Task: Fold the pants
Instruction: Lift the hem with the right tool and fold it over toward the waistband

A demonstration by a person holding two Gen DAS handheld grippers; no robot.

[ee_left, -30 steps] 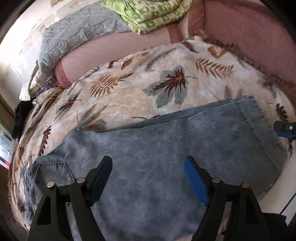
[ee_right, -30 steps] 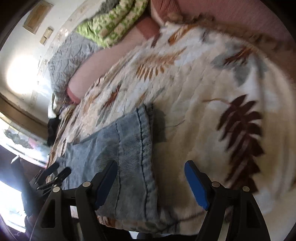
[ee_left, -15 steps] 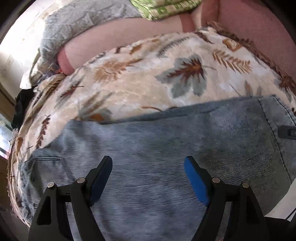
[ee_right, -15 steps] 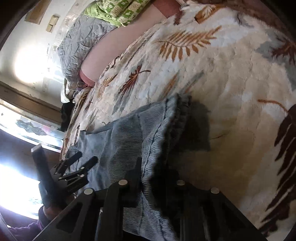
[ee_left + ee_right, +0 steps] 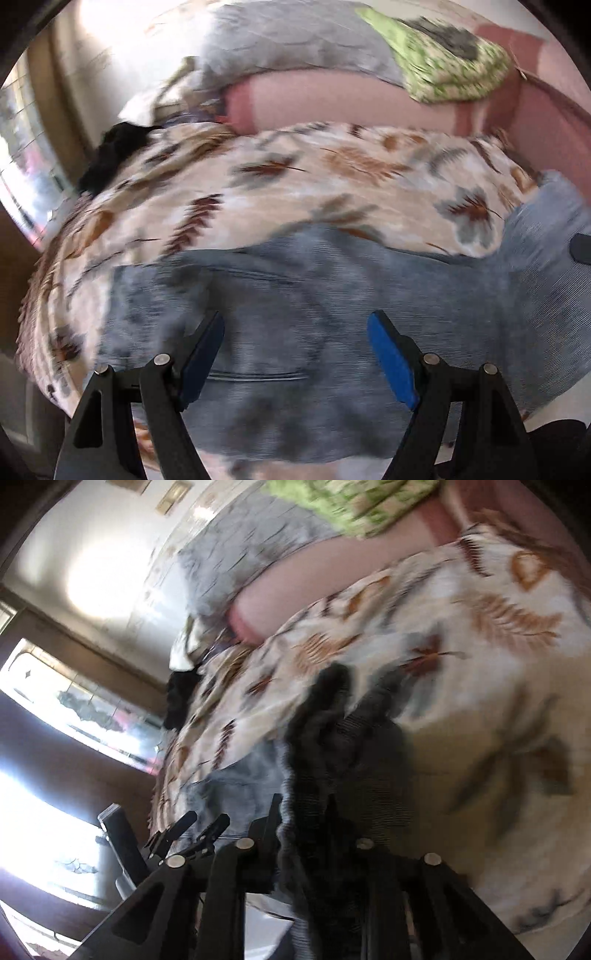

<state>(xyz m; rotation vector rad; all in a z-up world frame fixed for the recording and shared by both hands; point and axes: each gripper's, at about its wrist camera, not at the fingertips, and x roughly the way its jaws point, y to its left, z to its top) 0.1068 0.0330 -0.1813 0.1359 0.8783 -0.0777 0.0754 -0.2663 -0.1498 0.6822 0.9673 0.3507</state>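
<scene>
Leaf-print bed [image 5: 258, 206] carrying pants [image 5: 314, 288], lying beneath your spread left fingers [image 5: 295, 354], nothing between them. Your right fingers [image 5: 314, 834], just reopening slightly, pinching bunched hem, lifting it ahead of fingers. Fold only starting; most remaining.

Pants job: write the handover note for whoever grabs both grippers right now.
Right gripper: closed on the bunched hem end of the pants, cloth lifted off the leaf-print blanket; its jaws have just been easing wider, cloth between them.
Left gripper: open, empty, above the waist and pocket area.
Pants: mostly flat on the blanket, hem end raised.
Done: hem gripped and lifted.
Left: probably carry the hem over toward the waist, lay it down, smooth.
</scene>
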